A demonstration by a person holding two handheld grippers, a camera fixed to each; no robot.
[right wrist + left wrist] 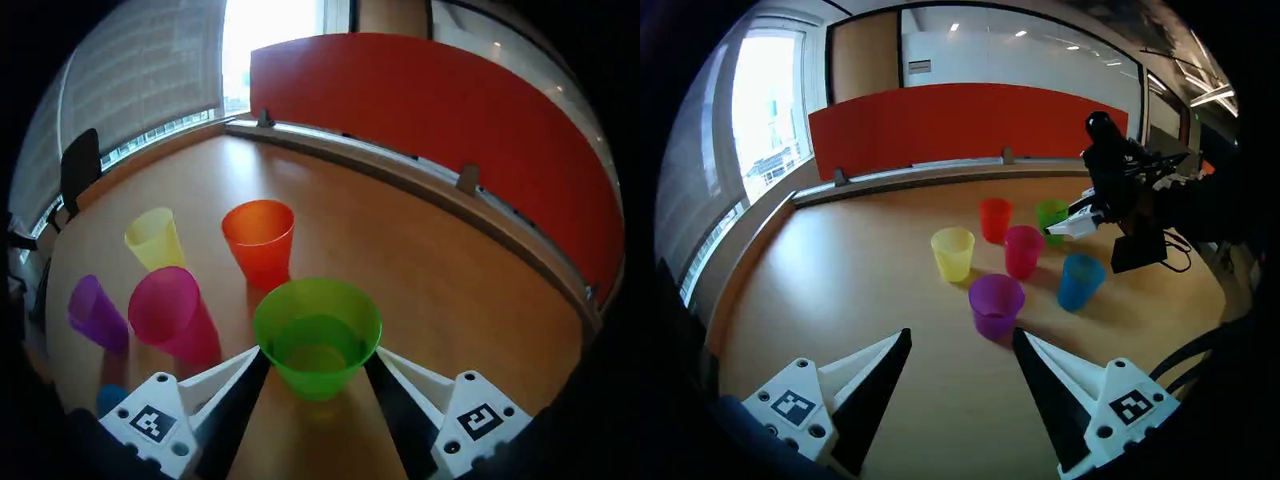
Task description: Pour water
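cups 6 | yellow 1 | orange 1, maybe red | green 1 | pink 1 | purple 1 | blue 1

Room inventory.
- Table top: light wood, broad, glossy; window glare is reflected on it.
- Partition: red, low, set along the far edge of the table and held by grey brackets.
- Window: tall and very bright, with daylight admitted from the side.
- Blinds: pale, drawn over the adjoining glazing.
- Wall panel: brown wood, beside a glazed wall.
- Ceiling lights: strips, lit.
- Chair: dark, placed by the window.
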